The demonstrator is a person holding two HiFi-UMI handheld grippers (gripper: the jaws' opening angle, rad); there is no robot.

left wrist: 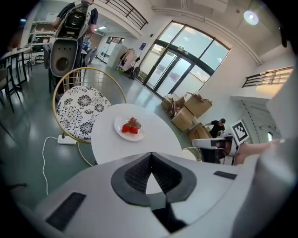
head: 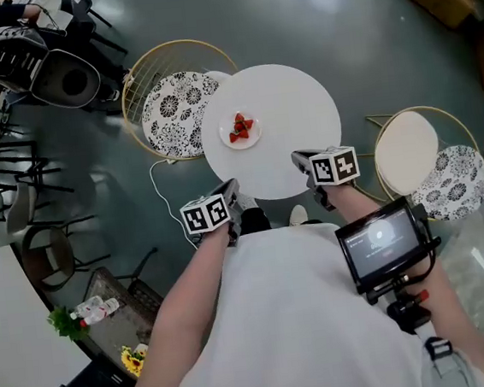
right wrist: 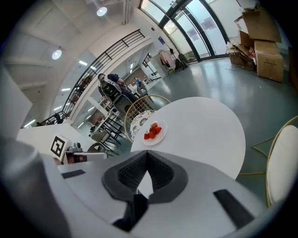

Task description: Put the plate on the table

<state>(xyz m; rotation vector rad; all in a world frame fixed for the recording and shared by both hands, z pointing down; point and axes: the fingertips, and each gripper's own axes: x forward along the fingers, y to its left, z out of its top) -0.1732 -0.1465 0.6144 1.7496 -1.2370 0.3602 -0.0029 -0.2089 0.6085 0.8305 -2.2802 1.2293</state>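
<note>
The plate (head: 230,141) already sits on the counter (head: 302,109), so the left tool (head: 231,189) and right tool (head: 298,158) hover short of it, each pressed together on nothing.

Table (head: 298,114): white top, smooth and matt.
Plate (head: 228,140): white, smooth, faint sheen (ceramic or plastic, cannot tell).
Chair frame (head: 155,62): thin gold-coloured metal wire.
Cushion (head: 173,114): cloth, black-and-white flower print.
Floor (head: 335,15): dark, polished, mirrors the ceiling lights.
Left gripper (left wrist: 151,154): pale matt plastic shell; black ribbed pads (left wrist: 135,174).
Boxes (left wrist: 191,109): brown cardboard, dull.
</note>
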